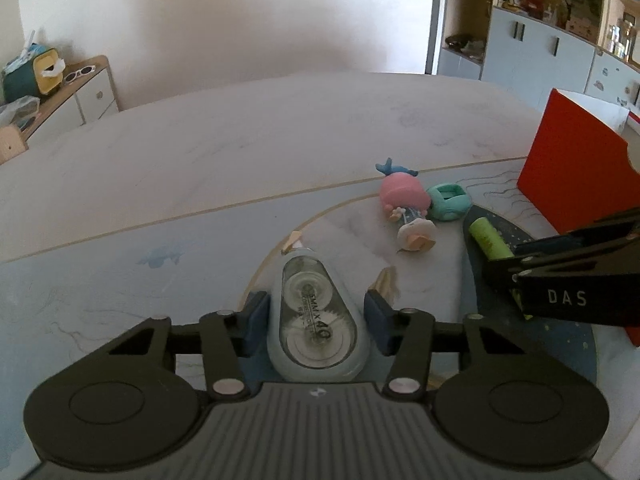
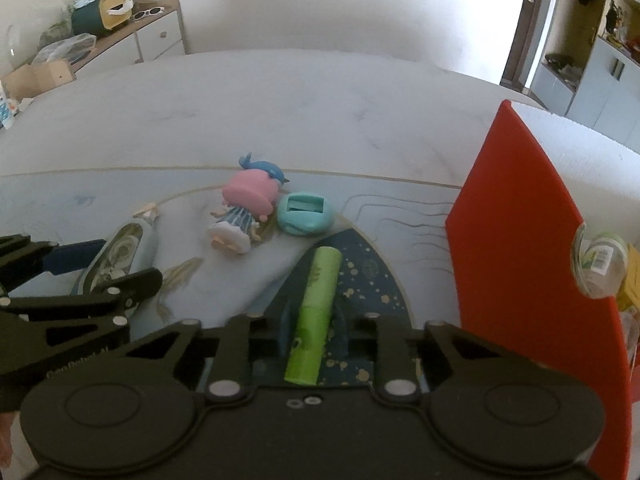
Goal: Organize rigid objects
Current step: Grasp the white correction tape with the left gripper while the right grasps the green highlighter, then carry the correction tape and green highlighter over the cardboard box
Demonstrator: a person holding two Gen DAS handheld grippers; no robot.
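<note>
Left wrist view: left tongs [image 1: 316, 322] straddle the correction tape dispenser [image 1: 316, 316], pads at its sides, grip likely.
Right wrist view: right tongs [image 2: 314, 330] clamped narrow on the green tube [image 2: 314, 316].
Landmark: red box [image 2: 516, 248], holding a clear cup [image 2: 598, 266].
Left to sort: pink-haired figurine [image 2: 244, 210] and teal sharpener [image 2: 306, 214], on the desk [image 2: 280, 112] beyond the tube, left of the box.

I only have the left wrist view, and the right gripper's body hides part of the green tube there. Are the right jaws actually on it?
Observer: Yes. The right gripper has its jaws shut on the green tube, gripping its near half.
Operator: Good. Is anything behind the red panel?
Observer: Through the cutout in the red panel shows a clear container with a barcode label.
</note>
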